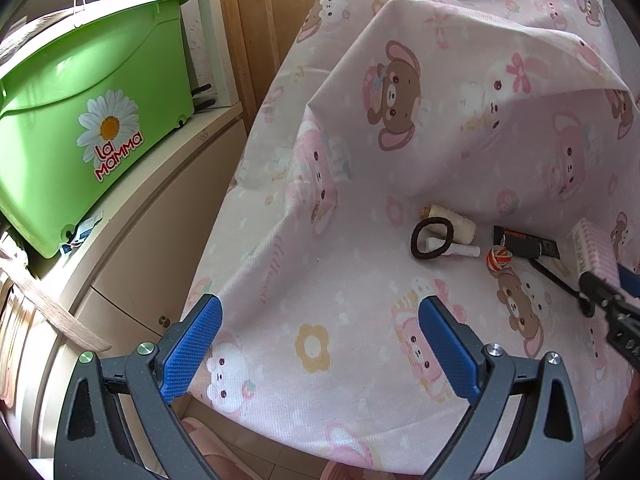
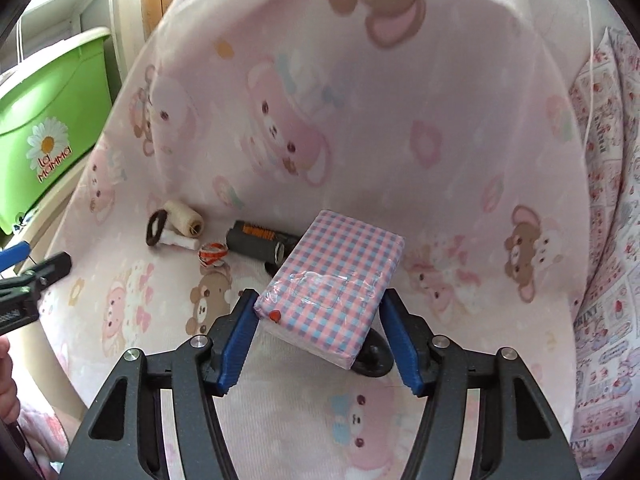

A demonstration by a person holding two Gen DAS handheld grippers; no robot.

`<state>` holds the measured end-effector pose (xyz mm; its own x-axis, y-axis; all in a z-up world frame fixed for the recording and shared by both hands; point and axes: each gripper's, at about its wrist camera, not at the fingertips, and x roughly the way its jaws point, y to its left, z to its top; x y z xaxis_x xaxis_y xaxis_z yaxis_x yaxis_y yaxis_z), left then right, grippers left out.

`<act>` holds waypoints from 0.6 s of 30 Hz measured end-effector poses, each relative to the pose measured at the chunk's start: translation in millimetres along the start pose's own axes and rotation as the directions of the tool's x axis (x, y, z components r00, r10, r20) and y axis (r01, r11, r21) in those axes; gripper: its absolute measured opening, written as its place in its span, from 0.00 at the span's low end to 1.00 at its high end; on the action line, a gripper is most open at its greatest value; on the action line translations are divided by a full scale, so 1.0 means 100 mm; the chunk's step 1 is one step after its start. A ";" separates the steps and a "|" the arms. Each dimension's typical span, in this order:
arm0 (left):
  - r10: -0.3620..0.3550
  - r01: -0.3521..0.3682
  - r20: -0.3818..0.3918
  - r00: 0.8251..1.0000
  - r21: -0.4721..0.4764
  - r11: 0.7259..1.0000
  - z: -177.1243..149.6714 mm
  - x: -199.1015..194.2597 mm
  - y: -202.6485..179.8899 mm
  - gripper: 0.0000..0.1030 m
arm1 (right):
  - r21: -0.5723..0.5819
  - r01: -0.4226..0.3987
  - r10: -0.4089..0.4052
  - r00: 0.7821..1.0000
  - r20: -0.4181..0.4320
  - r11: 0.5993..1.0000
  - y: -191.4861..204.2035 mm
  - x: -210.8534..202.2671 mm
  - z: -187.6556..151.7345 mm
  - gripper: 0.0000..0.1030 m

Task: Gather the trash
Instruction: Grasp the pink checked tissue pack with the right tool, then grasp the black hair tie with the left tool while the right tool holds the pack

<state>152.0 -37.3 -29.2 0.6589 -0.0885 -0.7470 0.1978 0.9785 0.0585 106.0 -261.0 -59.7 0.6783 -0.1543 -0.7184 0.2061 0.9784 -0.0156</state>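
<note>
Meanwhile, right gripper (image 2: 318, 312) clamps a checked tissue pack (image 2: 332, 280) above the pink sheet (image 2: 360, 120); left gripper (image 1: 320, 312) gapes empty.

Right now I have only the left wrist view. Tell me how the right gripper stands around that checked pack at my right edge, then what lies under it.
Observer: The checked pack sits between the right gripper's blue pads, one at each side. I cannot tell whether they press.
Operator: Now underneath.
Observer: Its near end covers part of a black round disc.
Operator: Give me the top face.
Observer: A clear flap is stuck across the checks, and the top faces up, tilted.
</note>
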 end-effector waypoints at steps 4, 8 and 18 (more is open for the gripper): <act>0.001 -0.001 0.001 1.000 0.023 1.000 -0.01 0.05 -0.06 0.95 | 0.025 -0.017 0.017 1.000 0.000 1.000 -0.13 -0.05 0.08 0.62; -0.027 0.026 0.028 0.999 0.046 0.999 0.01 0.11 -0.16 0.95 | 0.049 -0.001 0.002 1.000 -0.015 0.999 -0.16 0.01 0.11 0.62; -0.114 0.110 0.043 0.993 0.083 0.990 0.03 0.29 -0.45 0.69 | 0.069 0.007 -0.006 1.000 -0.013 0.998 -0.26 0.01 0.13 0.62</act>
<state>164.0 -84.3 -51.6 0.6624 -0.2075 -0.7199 0.3291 0.9438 0.0307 110.4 -288.8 -51.6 0.6679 -0.1589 -0.7271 0.2594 0.9654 0.0273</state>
